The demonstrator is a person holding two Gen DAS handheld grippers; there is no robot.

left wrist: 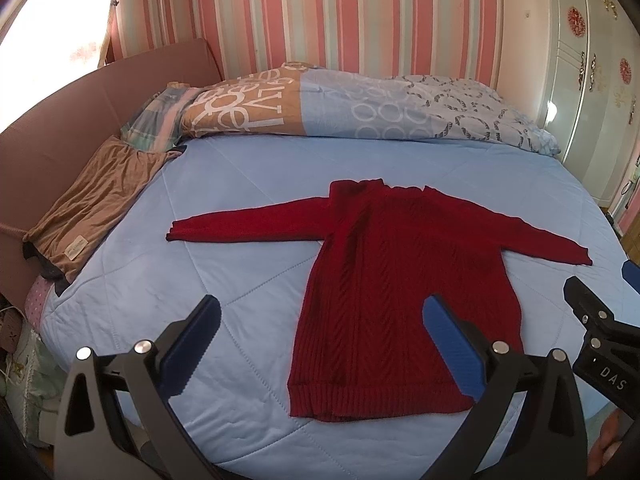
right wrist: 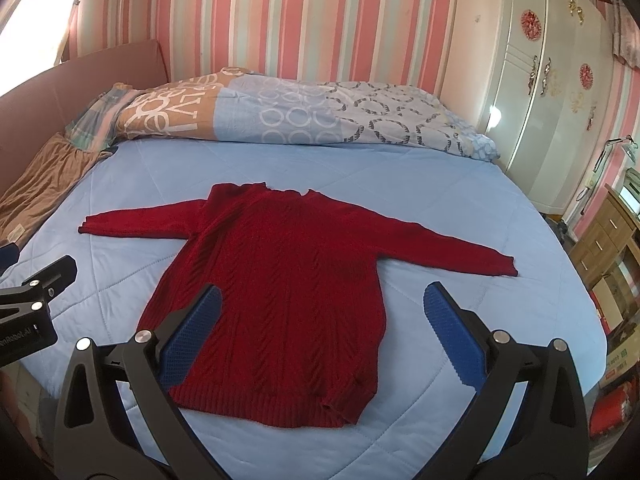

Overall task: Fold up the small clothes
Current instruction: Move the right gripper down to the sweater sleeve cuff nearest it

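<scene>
Daylight is pouring in from a blown-out window [left wrist: 44,40] far left of the claws, washing that corner white. Fisheye distortion is bowing the striped wall [right wrist: 304,20] ahead; corners are vignetting black.

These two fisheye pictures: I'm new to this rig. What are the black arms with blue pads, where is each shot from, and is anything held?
Each picture comes from a camera on a hand-held gripper, looking forward along its two blue-padded fingers. One shows the left gripper, the other the right gripper. Both are open and hold nothing. On the blue quilted bed a red sweater lies flat, sleeves spread. A brown garment lies near the bed's left edge.
</scene>
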